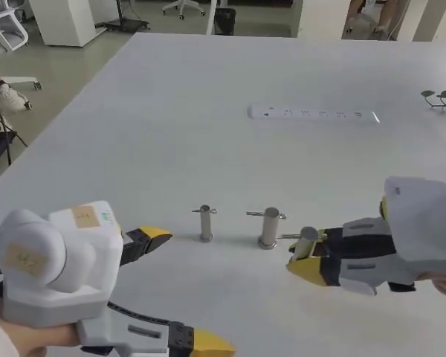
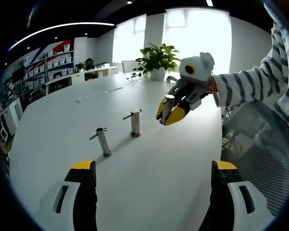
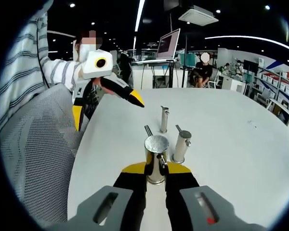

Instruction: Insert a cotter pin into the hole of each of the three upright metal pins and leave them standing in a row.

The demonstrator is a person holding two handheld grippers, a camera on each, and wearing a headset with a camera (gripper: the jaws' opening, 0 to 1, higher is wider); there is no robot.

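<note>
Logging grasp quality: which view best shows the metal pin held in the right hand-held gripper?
The right gripper view: the held pin stands close and upright, clamped by the right hand-held gripper, its top plain. The head view shows it small and partly covered; the left gripper view shows it distant.

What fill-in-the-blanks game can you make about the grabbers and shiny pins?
1. The gripper shut on a metal pin is the ____ one.
2. Standing free on the table are ____ other pins.
3. The left gripper has its jaws ____.
4. The power strip is coloured ____.
Missing words: right, two, open, white.
</note>
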